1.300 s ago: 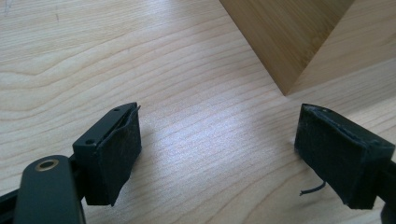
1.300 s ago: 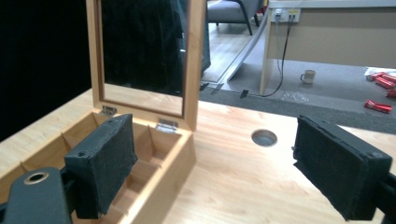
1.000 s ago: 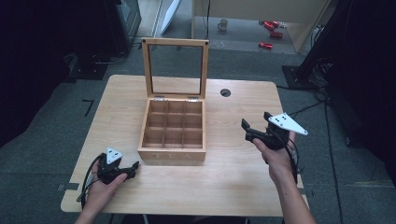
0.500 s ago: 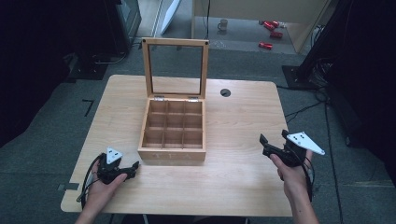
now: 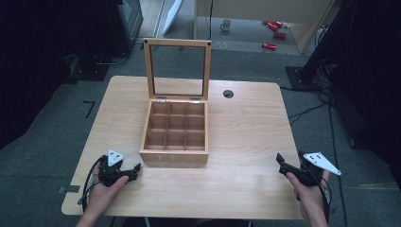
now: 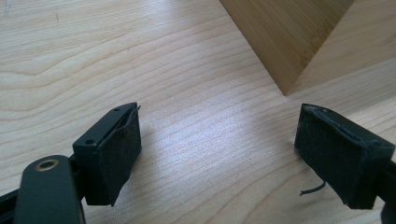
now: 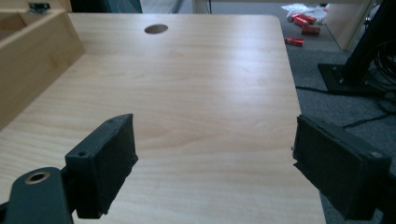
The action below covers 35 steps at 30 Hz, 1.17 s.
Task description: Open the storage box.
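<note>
A wooden box (image 5: pixel 174 158) with nine empty compartments stands mid-table, its glass-paned lid (image 5: pixel 178 68) raised upright. My left gripper (image 5: pixel 133 170) rests on the table by the box's near-left corner, open and holding nothing. In the left gripper view the left gripper (image 6: pixel 219 154) has its black pads wide apart, and the box corner (image 6: pixel 285 42) lies just ahead. My right gripper (image 5: pixel 289 160) is held at the table's near-right edge, open and holding nothing. In the right gripper view the right gripper (image 7: pixel 215 158) faces bare tabletop, with the box's side (image 7: pixel 32 60) at the left.
The wooden table (image 5: pixel 246 123) has a round cable hole (image 5: pixel 228 93) behind the box on the right. Red cans (image 5: pixel 269 46) and a mug (image 5: pixel 226 24) lie on the floor beyond. A dark stand base (image 5: pixel 302 75) and cables sit at the right.
My right gripper has drawn back from beside the box to the near-right edge of the table, staying open. The left gripper and the box have not moved.
</note>
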Available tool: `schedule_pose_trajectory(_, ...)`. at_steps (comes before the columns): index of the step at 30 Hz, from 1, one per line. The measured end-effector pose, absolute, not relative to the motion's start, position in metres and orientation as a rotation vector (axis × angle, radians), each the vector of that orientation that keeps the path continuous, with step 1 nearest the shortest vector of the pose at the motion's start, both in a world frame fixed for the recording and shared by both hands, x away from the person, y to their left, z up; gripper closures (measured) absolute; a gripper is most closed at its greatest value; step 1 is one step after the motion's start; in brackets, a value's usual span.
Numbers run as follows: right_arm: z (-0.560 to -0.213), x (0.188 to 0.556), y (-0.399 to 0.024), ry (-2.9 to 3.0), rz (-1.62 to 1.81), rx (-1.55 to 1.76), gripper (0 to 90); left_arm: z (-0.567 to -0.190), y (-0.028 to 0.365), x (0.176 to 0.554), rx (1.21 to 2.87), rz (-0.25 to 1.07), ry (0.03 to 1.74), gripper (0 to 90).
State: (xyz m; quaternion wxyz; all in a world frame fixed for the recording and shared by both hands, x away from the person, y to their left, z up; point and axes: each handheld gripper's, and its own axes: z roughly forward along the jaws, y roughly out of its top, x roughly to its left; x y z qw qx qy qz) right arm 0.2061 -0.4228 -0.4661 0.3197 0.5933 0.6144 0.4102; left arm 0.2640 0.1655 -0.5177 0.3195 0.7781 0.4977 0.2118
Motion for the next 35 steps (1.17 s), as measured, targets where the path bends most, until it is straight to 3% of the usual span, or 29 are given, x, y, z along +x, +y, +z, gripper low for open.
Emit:
schedule_pose_trajectory(17, -0.522, 0.185, -0.434, 1.713, 0.927, 1.693, 13.0, -0.518, 0.165, 0.264, 2.046, 0.557, 1.308, 15.3)
schedule_pose_trajectory(35, -0.526, 0.191, -0.425, 1.8, 0.809, 1.706, 11.1, -0.518, 0.165, 0.264, 2.046, 0.557, 1.308, 15.3)
